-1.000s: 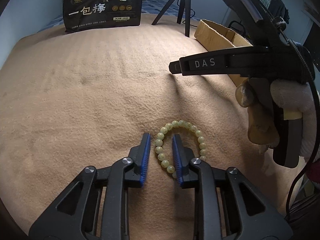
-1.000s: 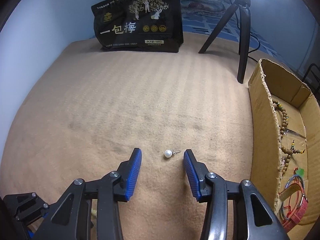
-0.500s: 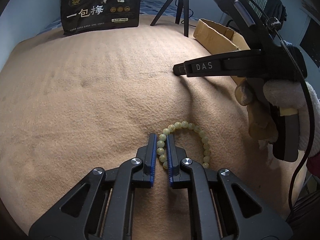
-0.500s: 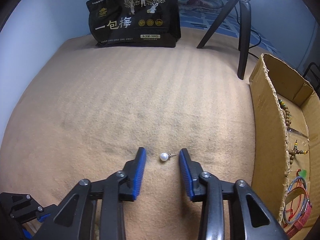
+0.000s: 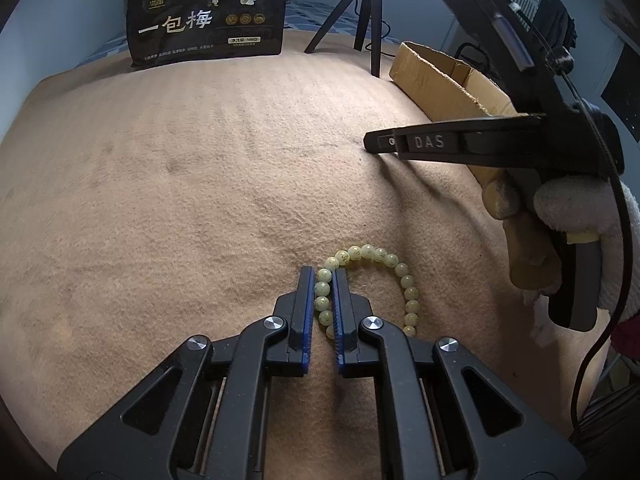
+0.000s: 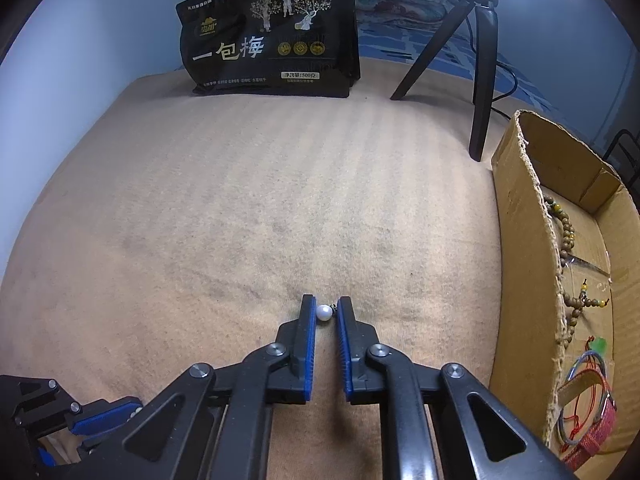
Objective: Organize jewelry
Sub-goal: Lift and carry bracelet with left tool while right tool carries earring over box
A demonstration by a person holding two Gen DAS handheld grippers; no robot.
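Observation:
A pale green bead bracelet [image 5: 400,270] lies on the tan blanket [image 5: 200,184]. My left gripper [image 5: 323,276] is shut on the bracelet's left side, with beads pinched between the blue pads. A small white pearl earring [image 6: 323,313] lies on the blanket in the right wrist view. My right gripper [image 6: 326,306] is shut on it, pearl against the left pad and pin against the right. The right gripper also shows from the side in the left wrist view [image 5: 374,142], held by a gloved hand. An open cardboard box [image 6: 520,240] at the right holds several bracelets [image 6: 584,392].
A black snack bag [image 6: 272,36] stands at the far edge of the blanket. A black tripod [image 6: 480,60] stands at the back right next to the box. The box also shows in the left wrist view [image 5: 436,80], behind the right gripper.
Both grippers have closed: the left onto the bead bracelet, the right from wide open onto the pearl earring. The right gripper has shifted to the right in the left wrist view.

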